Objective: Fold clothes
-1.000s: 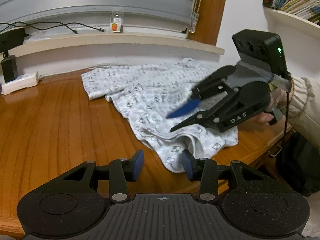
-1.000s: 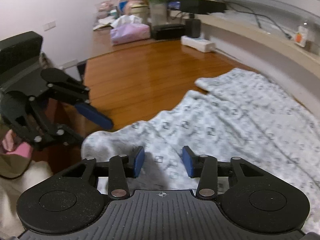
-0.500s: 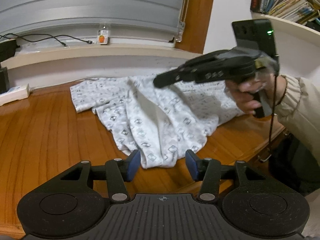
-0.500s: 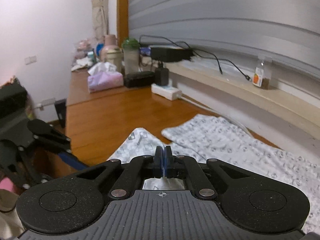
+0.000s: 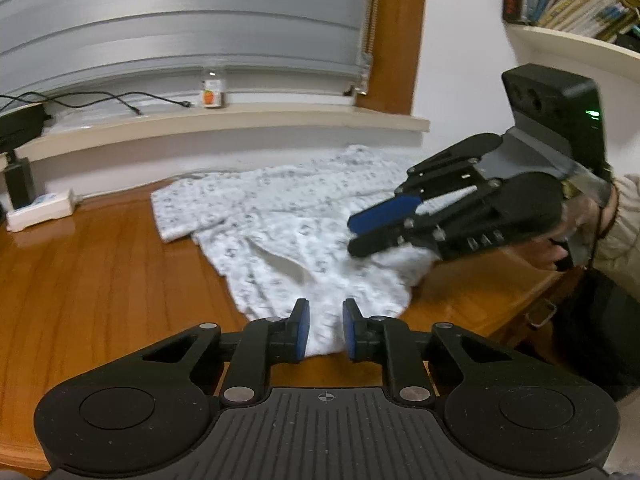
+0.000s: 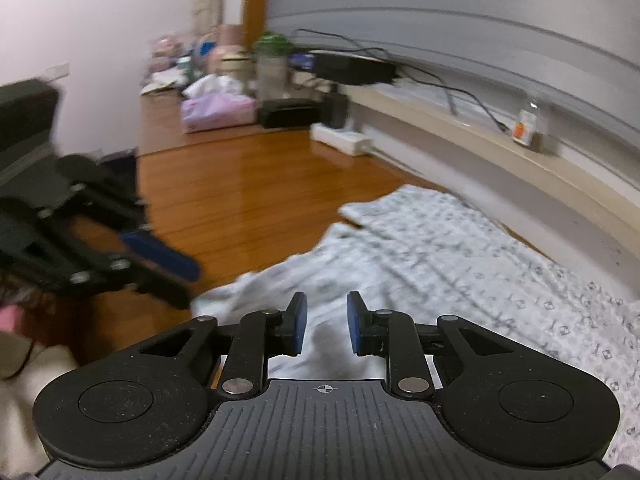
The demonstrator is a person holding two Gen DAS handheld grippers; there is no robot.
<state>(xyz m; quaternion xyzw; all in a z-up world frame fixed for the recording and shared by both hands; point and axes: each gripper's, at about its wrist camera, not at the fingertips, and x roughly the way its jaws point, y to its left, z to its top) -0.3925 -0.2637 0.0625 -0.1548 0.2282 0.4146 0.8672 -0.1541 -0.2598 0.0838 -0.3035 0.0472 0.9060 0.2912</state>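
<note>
White cotton garment (image 5: 288, 220), small grey print, spread on wooden tabletop (image 5: 100, 272); long axis runs from near edge toward windowsill. Left gripper (image 5: 325, 330): jaws closing, near hem between pads, contact apparently not made. Right gripper (image 6: 323, 328): jaws opening, cloth beneath, nothing held. Left sits nearer the hem corner.

Two matte black handheld grippers, left gripper (image 5: 325, 330) and right gripper (image 6: 326, 329), each with ribbed base, twin round discs, silver pivot screws and blue pads (image 5: 301, 328) lining the jaws. Atop the right one, a black camera box (image 5: 554, 98) (green light lit) on a grey bracket. Cream sleeve (image 5: 624, 220) gathered at the cuff
</note>
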